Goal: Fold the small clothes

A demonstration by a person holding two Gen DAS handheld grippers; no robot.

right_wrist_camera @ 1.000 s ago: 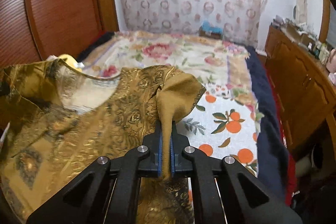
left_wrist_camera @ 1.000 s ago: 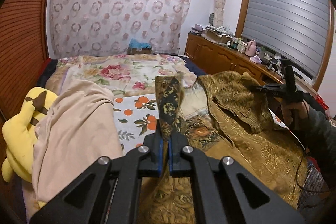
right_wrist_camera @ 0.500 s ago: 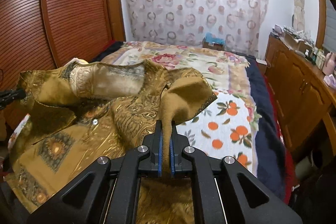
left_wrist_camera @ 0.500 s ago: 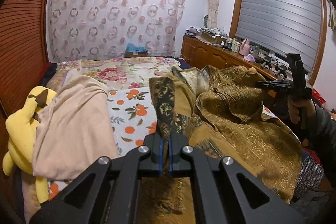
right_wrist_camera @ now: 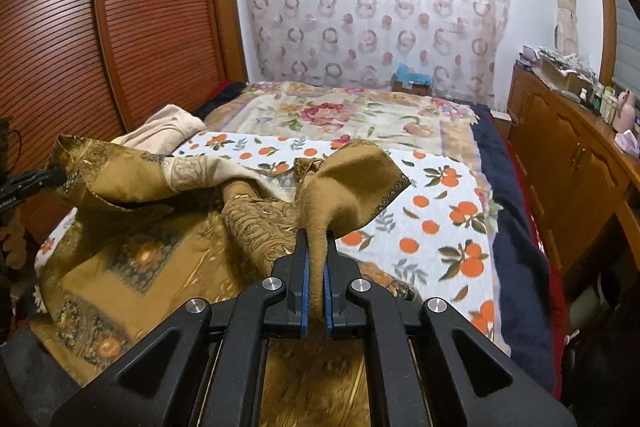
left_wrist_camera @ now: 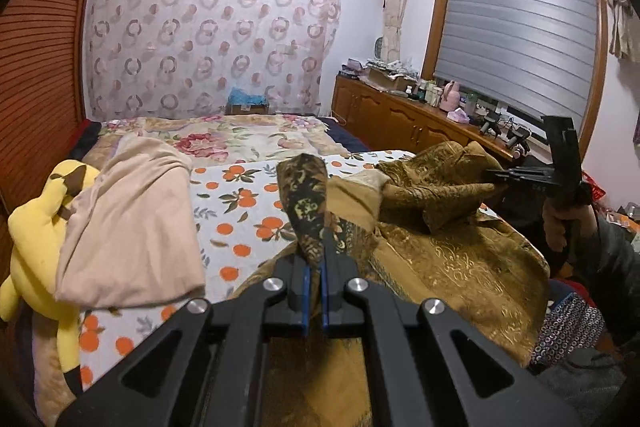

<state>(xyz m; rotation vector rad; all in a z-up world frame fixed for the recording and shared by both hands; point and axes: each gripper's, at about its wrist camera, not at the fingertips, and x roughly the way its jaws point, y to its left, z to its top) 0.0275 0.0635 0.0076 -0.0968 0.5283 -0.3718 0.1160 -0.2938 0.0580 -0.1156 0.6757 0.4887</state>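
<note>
Left gripper: pinching a dark patterned corner of the gold garment.
Right gripper: pinching another corner.
Garment: draped over the near bed.

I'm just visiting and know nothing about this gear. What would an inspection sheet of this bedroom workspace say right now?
Surface: bed with an orange-print cover, a floral quilt behind it.
Job's things: gold patterned garment lifted at two corners, its lower part draped on the bed.
Clutter: beige cloth lying over a yellow plush toy.
Grippers: left gripper and right gripper each have their fingers closed on the garment.
Cables: nothing seen.
Surroundings: wooden cabinet with small items on top, patterned curtain, window blind.
</note>
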